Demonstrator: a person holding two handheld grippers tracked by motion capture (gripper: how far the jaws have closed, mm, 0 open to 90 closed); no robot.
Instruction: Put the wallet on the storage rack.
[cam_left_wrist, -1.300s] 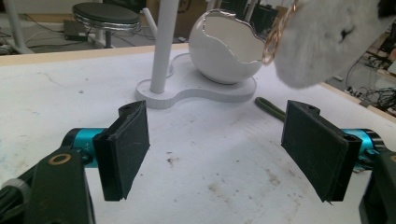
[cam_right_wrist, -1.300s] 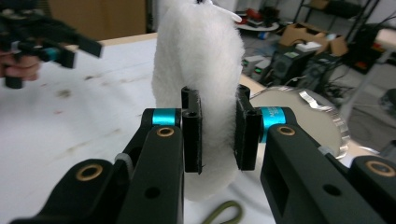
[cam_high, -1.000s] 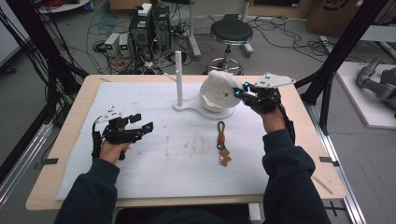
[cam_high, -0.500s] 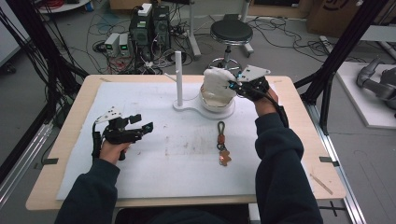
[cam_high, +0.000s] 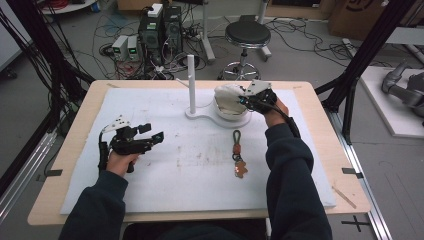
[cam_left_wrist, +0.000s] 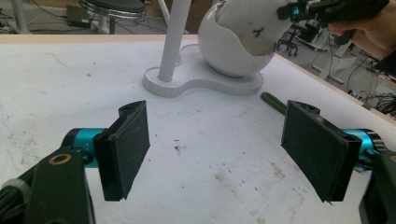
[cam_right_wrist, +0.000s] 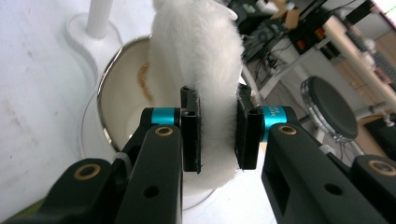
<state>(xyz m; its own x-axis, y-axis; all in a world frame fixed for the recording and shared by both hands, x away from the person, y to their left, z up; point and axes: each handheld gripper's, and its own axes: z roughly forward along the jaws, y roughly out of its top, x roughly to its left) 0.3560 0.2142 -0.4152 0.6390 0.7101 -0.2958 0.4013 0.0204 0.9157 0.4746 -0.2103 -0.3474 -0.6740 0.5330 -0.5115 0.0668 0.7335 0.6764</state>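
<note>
My right gripper is shut on a white fluffy cloth, pinched between its black pads. The cloth hangs into a white bowl with a brown stain inside. The bowl sits on a white stand base with an upright white post. My left gripper rests at the mat's left side, open, with nothing between its jaws.
A key ring with a green strap and a brown tag lies on the white mat in front of the bowl; its green end shows in the left gripper view. A stool and cables stand beyond the table's far edge.
My right gripper has carried the cloth leftward from the bowl's right side to over and into the bowl. The left gripper has stayed put.
</note>
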